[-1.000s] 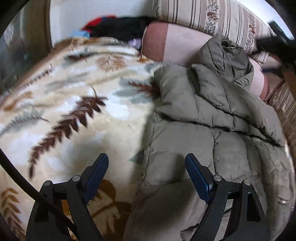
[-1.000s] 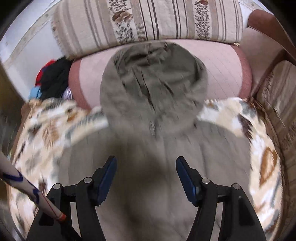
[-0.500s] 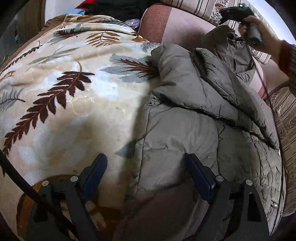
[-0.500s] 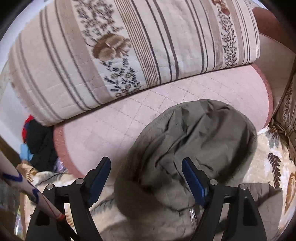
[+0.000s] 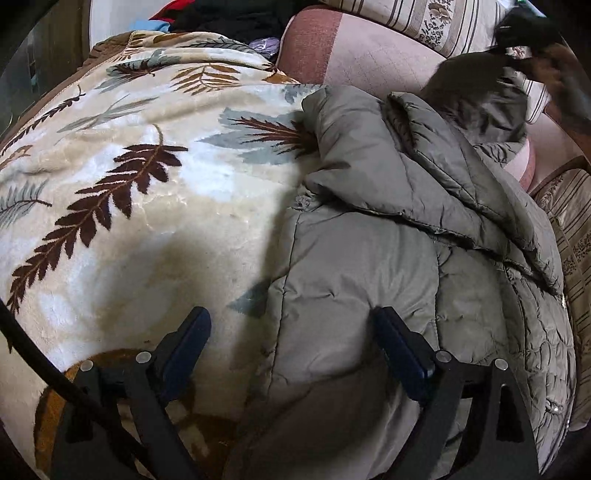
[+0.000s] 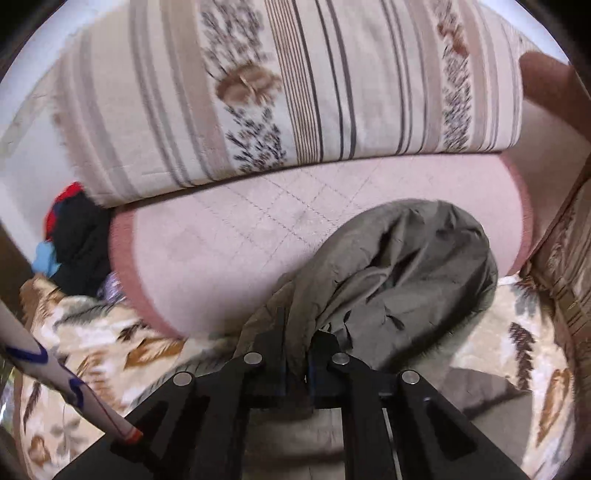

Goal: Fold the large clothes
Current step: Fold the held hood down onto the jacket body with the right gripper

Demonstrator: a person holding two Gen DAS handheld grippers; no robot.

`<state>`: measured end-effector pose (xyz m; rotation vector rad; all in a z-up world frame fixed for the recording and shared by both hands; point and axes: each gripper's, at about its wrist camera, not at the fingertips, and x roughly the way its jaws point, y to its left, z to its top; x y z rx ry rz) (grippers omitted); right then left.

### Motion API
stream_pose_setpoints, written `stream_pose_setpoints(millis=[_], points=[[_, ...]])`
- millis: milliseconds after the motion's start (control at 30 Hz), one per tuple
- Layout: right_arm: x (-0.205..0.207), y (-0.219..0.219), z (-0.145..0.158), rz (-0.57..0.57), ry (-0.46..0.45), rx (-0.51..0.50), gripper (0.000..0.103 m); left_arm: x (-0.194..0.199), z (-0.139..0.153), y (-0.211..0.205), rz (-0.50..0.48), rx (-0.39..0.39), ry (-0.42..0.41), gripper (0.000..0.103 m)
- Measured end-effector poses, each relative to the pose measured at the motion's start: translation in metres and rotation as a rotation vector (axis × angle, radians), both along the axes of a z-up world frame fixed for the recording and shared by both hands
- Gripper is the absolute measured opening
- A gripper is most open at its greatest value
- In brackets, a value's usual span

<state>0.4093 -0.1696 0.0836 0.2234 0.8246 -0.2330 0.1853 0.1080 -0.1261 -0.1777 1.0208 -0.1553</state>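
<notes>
Jacket (image 5: 369,266) lies on the leaf-print blanket (image 5: 147,206), hood (image 6: 406,266) against the pink cushion (image 6: 229,258). Right gripper (image 6: 297,363) is clamped on the hood edge; left gripper (image 5: 291,343) is spread wide, empty, above the jacket's side. Advice: draw hood squarely down over the jacket's body.

Soft, even indoor light falls across the leaf-print blanket (image 5: 122,206), with no hard glare, only a mild sheen on its pale pile. A broad dull shadow lies on it just ahead of the left gripper (image 5: 291,332), and the jacket (image 5: 369,266) beside it shows crisp quilting and dark creases. Far behind the jacket, the right gripper (image 5: 524,33) is a dark motion smear. In the right wrist view the striped cushion (image 6: 295,92) is streaked with blur. Both views bulge, with black vignetted corners.
</notes>
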Motion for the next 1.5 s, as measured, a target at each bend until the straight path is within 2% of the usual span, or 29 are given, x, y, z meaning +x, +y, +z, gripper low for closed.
stream_pose_setpoints(millis=[167, 267, 367, 467, 533, 633, 733, 867, 933, 1000, 1100, 1233, 1333, 1433, 1500], points=[[-0.085, 0.024, 0.031, 0.086, -0.043, 0.024, 0.007, -0.005, 0.002, 0.002, 0.013, -0.003, -0.008, 0.091], [-0.151, 0.044, 0.031, 0.143, -0.052, 0.054, 0.007, -0.010, 0.009, 0.010, 0.046, -0.018, -0.024, 0.090], [-0.208, 0.059, 0.007, 0.185, -0.028, 0.105, 0.007, -0.019, 0.025, 0.026, 0.099, -0.042, -0.085, 0.090], [-0.237, 0.069, -0.038, 0.182, 0.040, 0.162, 0.007, -0.024, 0.039, 0.040, 0.143, -0.052, -0.142, 0.090], [-0.233, 0.073, -0.073, 0.155, 0.110, 0.184, 0.006, -0.027, 0.044, 0.047, 0.165, -0.042, -0.162, 0.090], [-0.210, 0.077, -0.117, 0.110, 0.186, 0.141, 0.006, -0.029, 0.045, 0.054, 0.182, -0.032, -0.169, 0.090], [-0.189, 0.078, -0.138, 0.087, 0.210, 0.105, 0.006, -0.027, 0.045, 0.057, 0.186, -0.026, -0.169, 0.090], [-0.189, 0.071, -0.132, 0.088, 0.191, 0.154, 0.010, -0.025, 0.044, 0.053, 0.175, -0.015, -0.162, 0.090], [-0.198, 0.066, -0.123, 0.093, 0.176, 0.180, 0.017, -0.025, 0.044, 0.050, 0.168, -0.005, -0.164, 0.090], [-0.210, 0.059, -0.114, 0.109, 0.174, 0.204, 0.040, -0.026, 0.044, 0.050, 0.165, 0.002, -0.166, 0.090], [-0.234, 0.049, -0.096, 0.139, 0.152, 0.216, 0.045, -0.027, 0.045, 0.049, 0.164, 0.006, -0.170, 0.090], [-0.254, 0.029, -0.064, 0.147, 0.088, 0.123, 0.045, -0.025, 0.042, 0.048, 0.161, 0.006, -0.156, 0.090], [-0.239, 0.013, -0.047, 0.065, 0.042, 0.004, 0.054, -0.024, 0.040, 0.044, 0.154, 0.022, -0.153, 0.090], [-0.213, -0.007, -0.055, -0.022, 0.057, -0.061, 0.054, -0.024, 0.037, 0.040, 0.144, 0.039, -0.149, 0.090], [-0.195, -0.014, -0.072, -0.061, 0.098, -0.064, 0.054, -0.023, 0.036, 0.038, 0.137, 0.049, -0.146, 0.090]])
